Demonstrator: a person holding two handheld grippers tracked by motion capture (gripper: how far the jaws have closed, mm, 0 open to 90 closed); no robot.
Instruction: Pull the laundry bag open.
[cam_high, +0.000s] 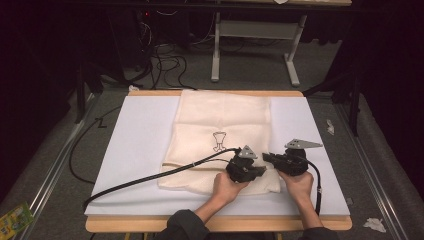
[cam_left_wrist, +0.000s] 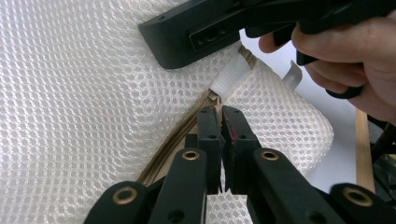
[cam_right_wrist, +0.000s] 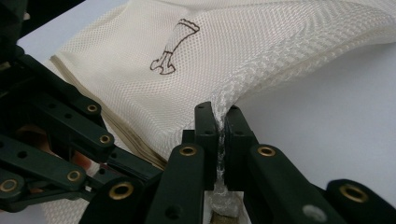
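A cream mesh bag (cam_high: 220, 125) with a small dark printed emblem (cam_high: 218, 140) lies flat on the white table cover (cam_high: 140, 150). Both grippers meet at its near right corner. My left gripper (cam_high: 262, 171) has its jaws shut at the end of the tan zipper (cam_left_wrist: 173, 140), just below a white fabric tab (cam_left_wrist: 229, 77); its tips (cam_left_wrist: 222, 112) hide what they pinch. My right gripper (cam_high: 265, 157) is shut on a lifted fold of the mesh (cam_right_wrist: 243, 88), which rises taut from its jaws (cam_right_wrist: 220, 109). A hand (cam_left_wrist: 345, 60) holds the right gripper just beyond the tab.
The left gripper's black cable (cam_high: 150, 177) trails left across the cover and off its front left corner. A wooden rim (cam_high: 125, 223) runs along the near edge. White frame legs (cam_high: 216, 50) and floor cables lie beyond the table. Paper scraps (cam_high: 374, 223) sit at the right.
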